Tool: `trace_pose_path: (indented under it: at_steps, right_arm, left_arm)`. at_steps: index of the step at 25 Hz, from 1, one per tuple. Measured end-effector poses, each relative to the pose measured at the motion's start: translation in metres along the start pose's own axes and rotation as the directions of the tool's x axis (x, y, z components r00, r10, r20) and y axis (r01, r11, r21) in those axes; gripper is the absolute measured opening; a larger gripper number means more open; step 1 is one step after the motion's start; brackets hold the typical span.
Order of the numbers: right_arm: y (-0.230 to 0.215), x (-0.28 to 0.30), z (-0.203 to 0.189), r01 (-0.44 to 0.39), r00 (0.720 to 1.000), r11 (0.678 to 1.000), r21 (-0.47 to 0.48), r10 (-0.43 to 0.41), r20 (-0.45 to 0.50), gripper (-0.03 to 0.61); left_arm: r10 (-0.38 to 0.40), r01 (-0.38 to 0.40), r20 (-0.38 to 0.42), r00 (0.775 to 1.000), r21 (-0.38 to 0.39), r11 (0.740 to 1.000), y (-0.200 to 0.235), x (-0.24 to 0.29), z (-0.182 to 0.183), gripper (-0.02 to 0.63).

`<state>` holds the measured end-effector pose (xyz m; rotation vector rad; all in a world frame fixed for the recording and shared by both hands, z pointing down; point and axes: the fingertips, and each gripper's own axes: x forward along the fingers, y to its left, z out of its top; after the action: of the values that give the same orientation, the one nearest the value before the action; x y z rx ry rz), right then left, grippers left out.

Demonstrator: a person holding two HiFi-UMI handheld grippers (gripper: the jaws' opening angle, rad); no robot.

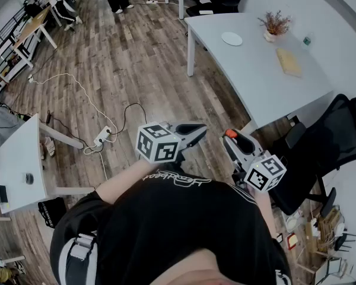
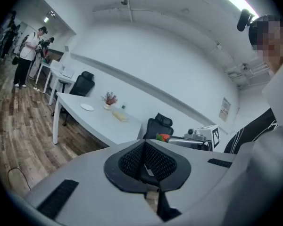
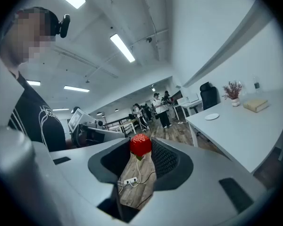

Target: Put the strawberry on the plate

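Observation:
A red strawberry point(image 3: 140, 145) sits pinched between the tips of my right gripper point(image 3: 141, 150), held in the air above the wooden floor. In the head view the strawberry point(image 1: 230, 133) shows at the front of the right gripper point(image 1: 229, 138), close to my chest. The white plate point(image 1: 231, 38) lies on the far part of a pale grey table point(image 1: 255, 70), well ahead of both grippers; it also appears as the plate point(image 3: 211, 117) and the plate point(image 2: 87, 107). My left gripper point(image 1: 200, 127) points forward beside the right one, its jaws point(image 2: 144, 145) shut with nothing between them.
On the table stand a small potted plant point(image 1: 275, 24) and a tan book point(image 1: 289, 61). A black office chair point(image 1: 323, 144) stands at the right. A power strip point(image 1: 102, 136) with cables lies on the floor. A white desk point(image 1: 18, 159) is at the left. People stand far off.

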<state>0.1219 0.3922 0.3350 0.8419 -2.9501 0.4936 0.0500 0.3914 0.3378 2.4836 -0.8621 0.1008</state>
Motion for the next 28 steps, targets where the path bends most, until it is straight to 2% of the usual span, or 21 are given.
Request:
trace_pose_path:
  at_steps: [14,28]
  right_arm:
    - [0.000,-0.034,0.004,0.001,1.000,1.000,-0.010,-0.001,0.001,0.133]
    - [-0.030,0.002,0.005,0.022,1.000,0.999,0.046,-0.021,-0.021,0.133]
  left_arm:
    - [0.003,-0.003,0.000,1.000,0.017,1.000,-0.031,0.011,-0.003,0.006]
    - [0.019,-0.019,0.006,1.000,-0.023,1.000,0.009,0.014,0.002,0.006]
